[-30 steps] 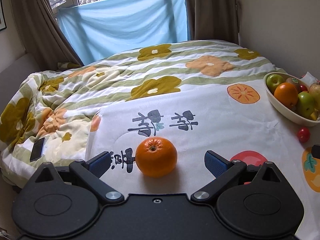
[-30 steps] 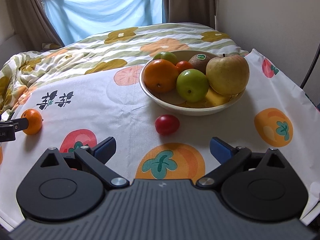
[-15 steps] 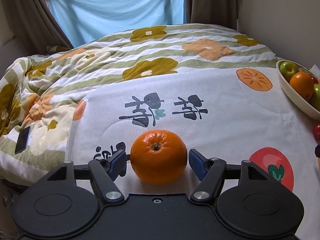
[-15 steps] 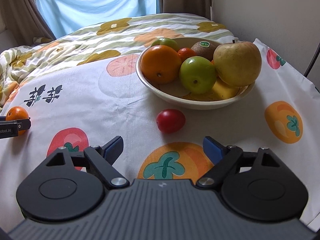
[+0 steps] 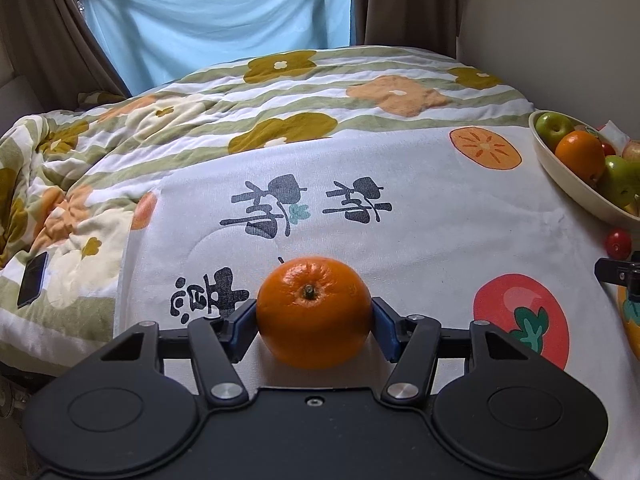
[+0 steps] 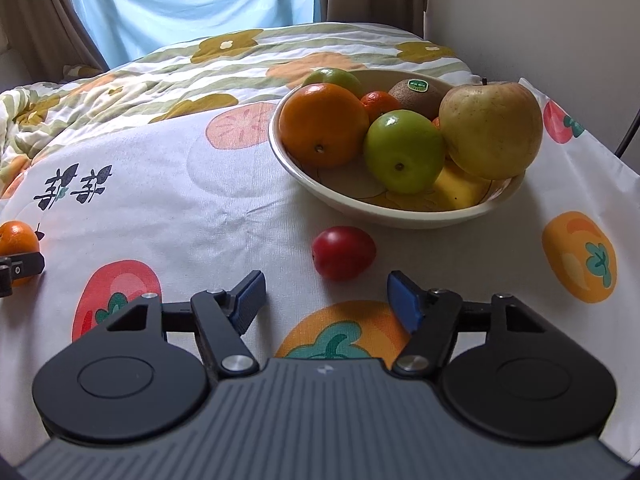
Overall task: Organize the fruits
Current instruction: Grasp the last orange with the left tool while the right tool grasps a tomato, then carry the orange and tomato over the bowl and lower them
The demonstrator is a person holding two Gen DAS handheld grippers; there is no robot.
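Left gripper [image 5: 314,326]: closing, pads touching orange [image 5: 314,312], near left on cloth. Right gripper [image 6: 326,298]: closing, empty, short of red fruit [image 6: 344,253]. Risk: round fruit rolling from off-centre squeeze.

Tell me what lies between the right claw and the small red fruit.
Nothing: in the right wrist view only bare printed cloth separates the closing right claw from the small red fruit.

Oranges [image 6: 323,125] three, green apples [image 6: 404,151] two, bowl [image 6: 400,212] one.
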